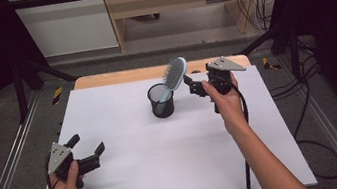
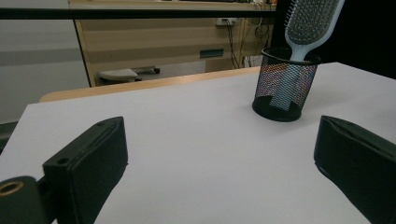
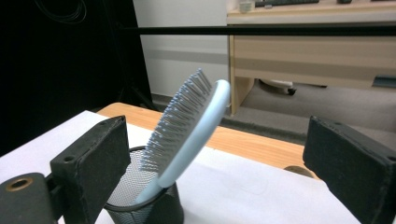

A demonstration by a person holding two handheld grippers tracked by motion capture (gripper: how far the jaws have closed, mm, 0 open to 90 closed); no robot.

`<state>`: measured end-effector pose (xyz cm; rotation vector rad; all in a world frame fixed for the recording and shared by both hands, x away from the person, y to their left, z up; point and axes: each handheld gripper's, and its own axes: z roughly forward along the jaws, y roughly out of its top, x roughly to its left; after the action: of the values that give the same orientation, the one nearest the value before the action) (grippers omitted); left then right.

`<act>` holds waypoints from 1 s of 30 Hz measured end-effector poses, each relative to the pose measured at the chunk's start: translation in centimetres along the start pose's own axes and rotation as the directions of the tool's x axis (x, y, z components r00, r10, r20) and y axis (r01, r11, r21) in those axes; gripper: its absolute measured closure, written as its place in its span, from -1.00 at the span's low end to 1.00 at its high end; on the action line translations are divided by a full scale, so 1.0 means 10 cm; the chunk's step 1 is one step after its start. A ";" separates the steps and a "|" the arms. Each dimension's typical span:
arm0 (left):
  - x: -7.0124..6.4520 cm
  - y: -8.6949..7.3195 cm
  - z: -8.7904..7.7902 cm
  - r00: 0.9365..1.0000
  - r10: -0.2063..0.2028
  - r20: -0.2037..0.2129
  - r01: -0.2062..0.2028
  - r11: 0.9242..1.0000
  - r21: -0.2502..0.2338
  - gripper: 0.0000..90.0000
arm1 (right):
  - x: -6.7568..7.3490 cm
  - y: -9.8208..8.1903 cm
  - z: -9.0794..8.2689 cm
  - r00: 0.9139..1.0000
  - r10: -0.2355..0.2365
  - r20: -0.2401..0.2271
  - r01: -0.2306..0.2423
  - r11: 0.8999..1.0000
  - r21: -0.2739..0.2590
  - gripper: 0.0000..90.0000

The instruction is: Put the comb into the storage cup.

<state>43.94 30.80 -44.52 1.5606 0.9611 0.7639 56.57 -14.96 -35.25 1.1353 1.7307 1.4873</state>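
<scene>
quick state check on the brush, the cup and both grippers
brush: handle down in the cup, leaning, bristled head sticking out above the rim
cup: upright on the table, holding the brush
left gripper: open, holding nothing, near the table's front left corner
right gripper: open, beside the brush, jaws either side of its head in the right gripper view, not touching it

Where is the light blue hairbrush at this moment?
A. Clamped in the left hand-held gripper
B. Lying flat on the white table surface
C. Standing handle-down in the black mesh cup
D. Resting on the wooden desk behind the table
C: the hairbrush stands handle-down in the black mesh cup, bristle head leaning out over the rim, while the right hand-held gripper is open beside it.
</scene>
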 end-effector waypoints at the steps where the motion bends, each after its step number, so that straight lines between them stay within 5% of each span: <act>1: 0.00 0.00 -0.01 1.000 0.001 0.000 -0.001 1.000 0.000 -0.94 | -0.01 -0.01 -0.03 1.000 -0.009 0.005 0.009 1.000 -0.004 -0.84; 12: 0.04 0.02 -0.05 1.000 -0.009 0.006 0.009 1.000 -0.019 -0.93 | -0.08 -0.07 -0.28 0.995 -0.083 0.050 0.084 0.996 -0.022 -0.84; 22: 0.06 0.04 -0.13 1.000 -0.006 0.005 0.006 0.999 -0.040 -0.93 | -0.13 -0.04 -0.53 0.993 -0.113 0.045 0.115 0.992 -0.048 -0.91; 30: 0.07 0.04 -0.17 0.999 0.014 -0.047 -0.017 0.999 -0.051 -0.93 | -0.15 -0.09 -0.72 0.990 -0.124 0.069 0.126 0.991 -0.034 -0.96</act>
<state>42.84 32.13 -43.79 1.5127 0.9569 0.8332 50.91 -19.72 -34.76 1.0255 1.6884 1.3857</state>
